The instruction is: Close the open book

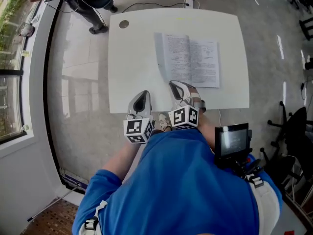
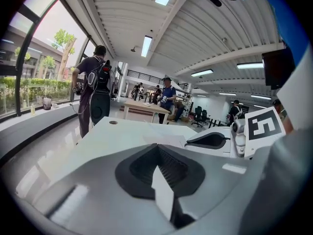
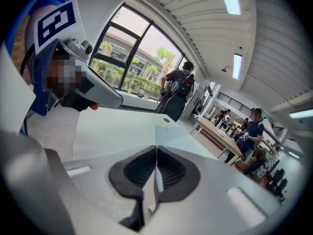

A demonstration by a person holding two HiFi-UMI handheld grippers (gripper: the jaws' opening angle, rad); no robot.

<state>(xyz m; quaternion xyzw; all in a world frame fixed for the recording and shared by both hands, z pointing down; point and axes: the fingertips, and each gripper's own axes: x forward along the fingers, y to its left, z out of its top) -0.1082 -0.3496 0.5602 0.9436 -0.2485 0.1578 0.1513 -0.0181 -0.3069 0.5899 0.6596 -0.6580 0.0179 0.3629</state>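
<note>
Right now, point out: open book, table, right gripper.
open book (image 1: 188, 60), head view, middle of the pages
table (image 1: 132, 67), head view, bare top
right gripper (image 1: 171, 83), head view, tips of its jaws

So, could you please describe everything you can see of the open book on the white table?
The open book lies pages up near the middle of the white table. Both pages look like white paper with dense dark print, too small to read; a grey band runs along its left side. The right hand-held gripper meets its near edge and, in the right gripper view, seems shut on a thin pale sheet of it. Nothing else touches it.
</note>
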